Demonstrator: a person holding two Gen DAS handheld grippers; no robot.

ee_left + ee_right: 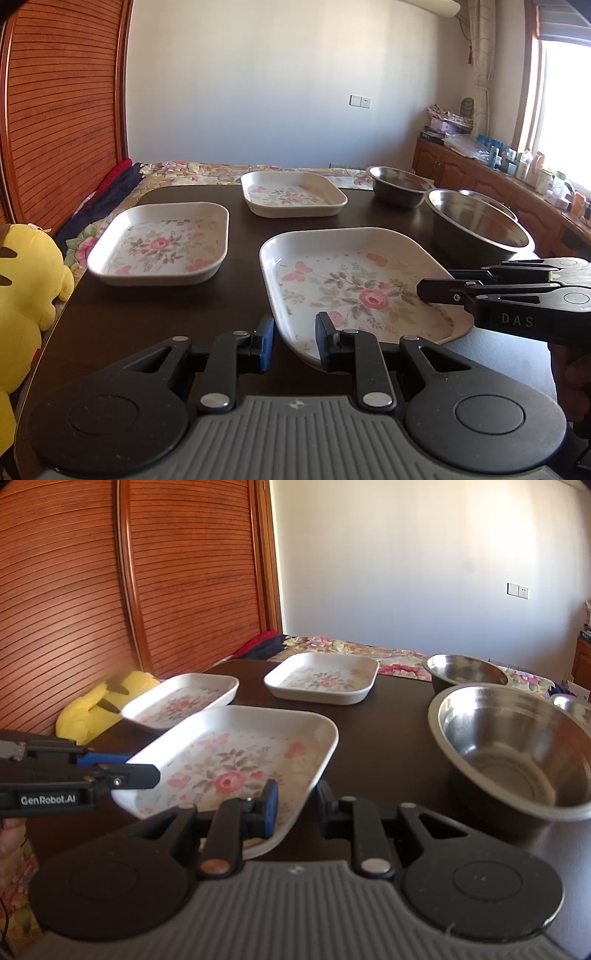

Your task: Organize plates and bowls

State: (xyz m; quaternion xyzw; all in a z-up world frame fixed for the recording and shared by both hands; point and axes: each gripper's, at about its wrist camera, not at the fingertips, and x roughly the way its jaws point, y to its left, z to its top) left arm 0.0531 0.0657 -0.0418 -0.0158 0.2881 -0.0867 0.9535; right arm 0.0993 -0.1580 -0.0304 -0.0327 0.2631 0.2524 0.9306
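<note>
Both claws straddle the near floral plate's (354,291) rim: left claw (294,341) and right claw (291,808), each part-open, neither clamped. Step in hand looks like gripping this plate; next, close, lift and stack it on the floral plate (162,245) to its left.

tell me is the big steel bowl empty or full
Empty: the big steel bowl shows only its bare shiny bottom and walls in the right wrist view.

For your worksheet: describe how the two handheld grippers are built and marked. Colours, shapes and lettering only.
Both are matte black with hinged linkage arms, silver rivets, round side discs and a grey ribbed base. The left gripper has blue finger pads and reads "GenRobot.AI" on its side. The right gripper shows one blue pad and "DAS" lettering. No cables or sleeves are visible.
</note>
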